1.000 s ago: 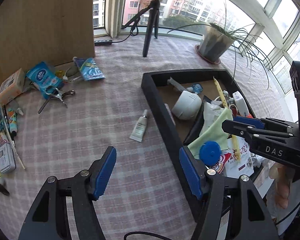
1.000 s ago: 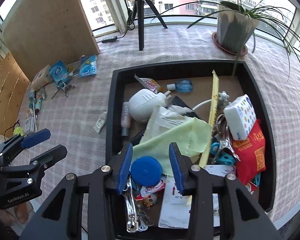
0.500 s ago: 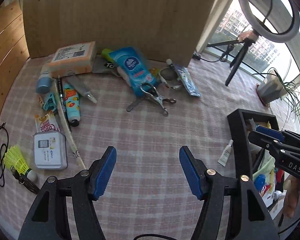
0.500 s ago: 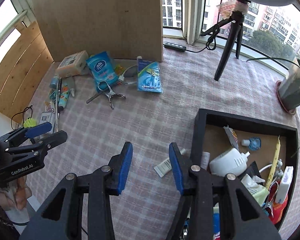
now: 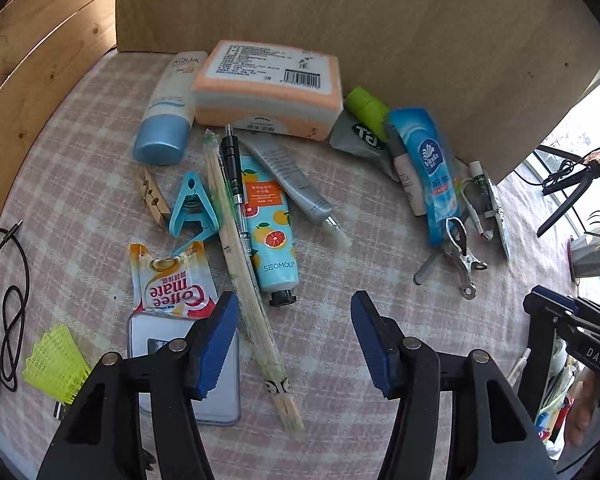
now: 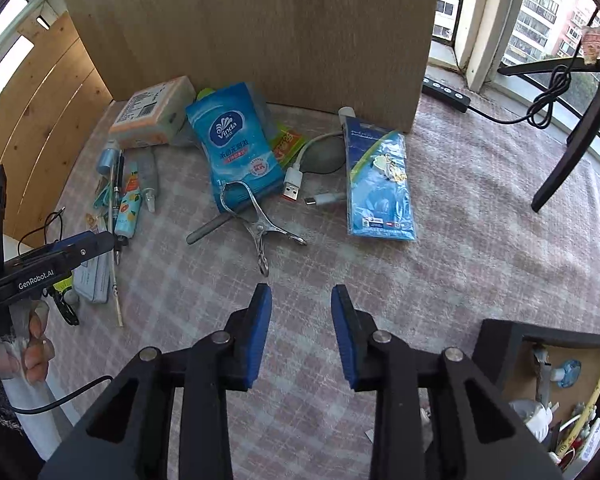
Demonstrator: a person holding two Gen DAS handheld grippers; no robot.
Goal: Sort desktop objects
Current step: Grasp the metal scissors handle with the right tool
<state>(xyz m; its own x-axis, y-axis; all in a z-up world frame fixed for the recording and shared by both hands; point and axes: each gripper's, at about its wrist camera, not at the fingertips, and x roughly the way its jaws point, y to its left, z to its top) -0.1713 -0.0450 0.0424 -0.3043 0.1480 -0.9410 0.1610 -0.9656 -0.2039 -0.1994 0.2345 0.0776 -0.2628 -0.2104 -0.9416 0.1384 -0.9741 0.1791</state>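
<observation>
While both wrists tilt steeply down toward the counter (image 6: 480,216) with its pink checked cloth, the left hand-held gripper (image 5: 294,334) hangs over the loose clutter, its blue-padded jaws closing with nothing but cloth between them. Just ahead of it lie a teal hand-cream tube printed with orange slices (image 5: 270,228), a pair of wrapped bamboo chopsticks (image 5: 248,280) running under the left pad, and a red-and-white coffee creamer sachet (image 5: 172,280) resting on a grey flat tin (image 5: 180,364). Farther back sit an orange-edged tissue brick (image 5: 266,88), a white bottle with a blue cap (image 5: 166,116), a light-blue plastic clip (image 5: 192,212) and a grey squeeze tube (image 5: 292,180).

The right hand-held gripper (image 6: 300,336) is likewise released, its jaws closing over bare cloth. Near its tips lies a silver metal spring clamp (image 6: 256,220), whose upper end overlaps a blue Vinda tissue pack (image 6: 234,140). A white USB cable (image 6: 300,172) and a blue flat packet (image 6: 378,180) lie to the right of that pack. At the lower right corner of the right wrist view stands the black-walled sorting tray (image 6: 540,334), already holding mixed items. In that view a person's fingers (image 6: 36,344) wrap the handle of the left tool.
</observation>
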